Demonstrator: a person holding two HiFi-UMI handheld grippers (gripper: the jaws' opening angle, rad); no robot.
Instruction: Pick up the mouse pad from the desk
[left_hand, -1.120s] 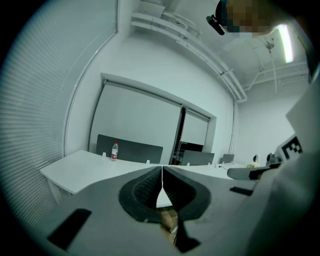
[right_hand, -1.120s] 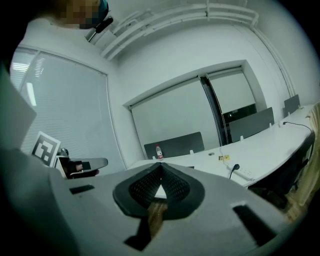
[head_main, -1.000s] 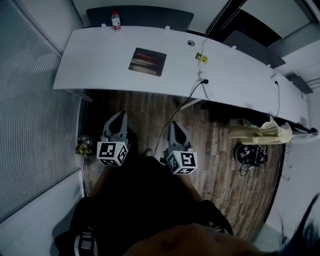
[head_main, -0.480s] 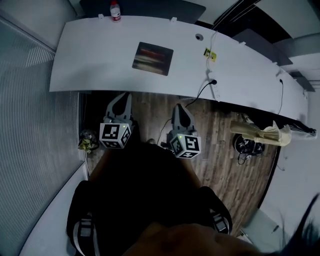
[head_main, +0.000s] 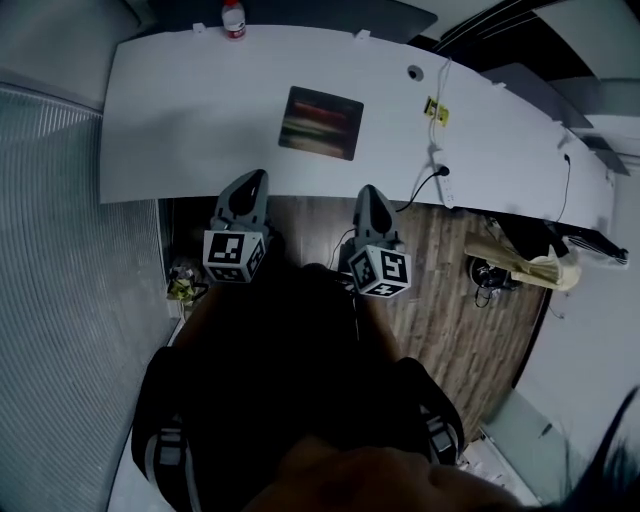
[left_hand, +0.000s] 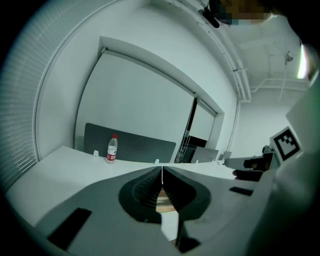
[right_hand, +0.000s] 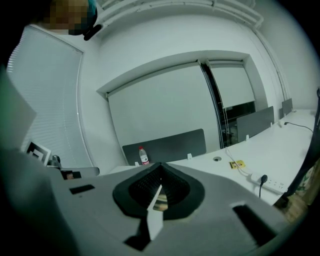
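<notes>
the mouse pad (head_main: 321, 122) lies flat on the desk (head_main: 180, 120), ahead of both tools and between their lines of aim, well apart from the tips. it looks thin, light and floppy, probably hard to get under, so take it at the near edge or a corner. your left gripper (head_main: 254, 180) and right gripper (head_main: 369, 191) both have their jaws pressed together, holding and touching nothing.

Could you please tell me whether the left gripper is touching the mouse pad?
Apart. The head view shows the left gripper, jaws shut, at the near edge of the desk, with bare white desk between it and the mouse pad.
</notes>
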